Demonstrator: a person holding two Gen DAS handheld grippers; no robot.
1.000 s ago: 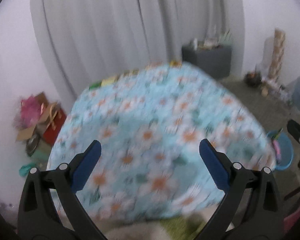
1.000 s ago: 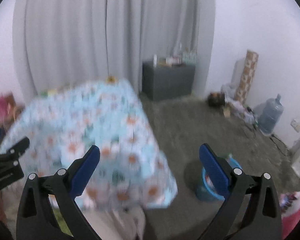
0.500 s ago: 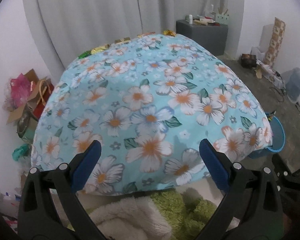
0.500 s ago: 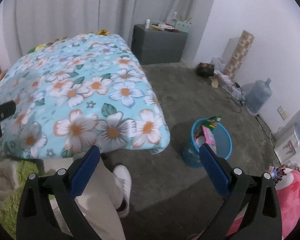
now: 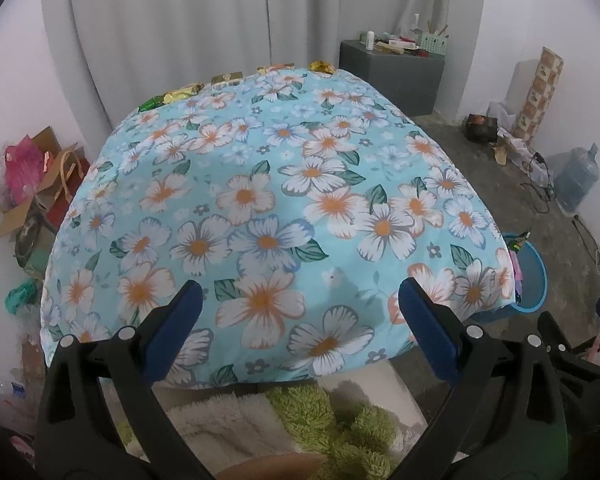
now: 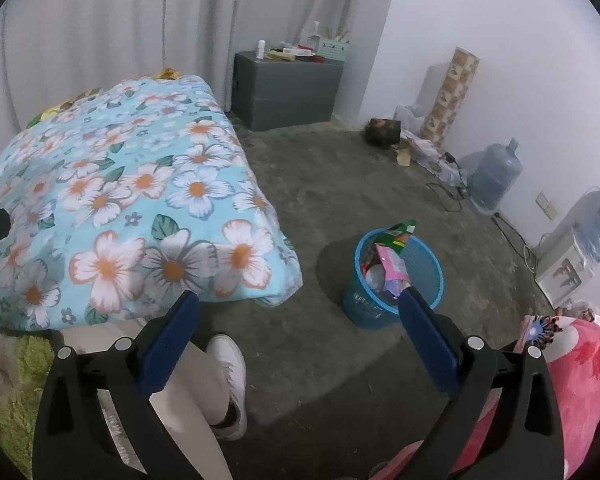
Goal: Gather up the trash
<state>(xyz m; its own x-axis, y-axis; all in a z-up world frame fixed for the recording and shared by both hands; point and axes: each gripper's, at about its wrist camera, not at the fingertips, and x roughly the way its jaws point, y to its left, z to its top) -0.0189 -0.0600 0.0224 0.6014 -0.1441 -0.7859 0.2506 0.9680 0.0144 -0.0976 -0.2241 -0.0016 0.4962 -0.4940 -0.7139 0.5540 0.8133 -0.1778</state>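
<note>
Several wrappers lie along the far edge of a table with a blue flowered cloth (image 5: 284,200): a green and yellow one (image 5: 172,97), a gold box (image 5: 227,79) and a yellow wrapper (image 5: 322,66). My left gripper (image 5: 296,320) is open and empty over the table's near edge. A blue trash basket (image 6: 396,280) holding wrappers stands on the floor right of the table (image 6: 120,184); it also shows in the left wrist view (image 5: 530,276). My right gripper (image 6: 298,332) is open and empty above the floor near the basket.
A grey cabinet (image 6: 288,88) with small items stands at the back wall. A water jug (image 6: 496,176), cables and clutter line the right wall. Bags and cardboard (image 5: 32,184) lie left of the table. My leg and white shoe (image 6: 228,380) are below.
Both views have tilted downward and sharpened from blur. The table and basket now sit lower and closer. Both grippers stay open.
</note>
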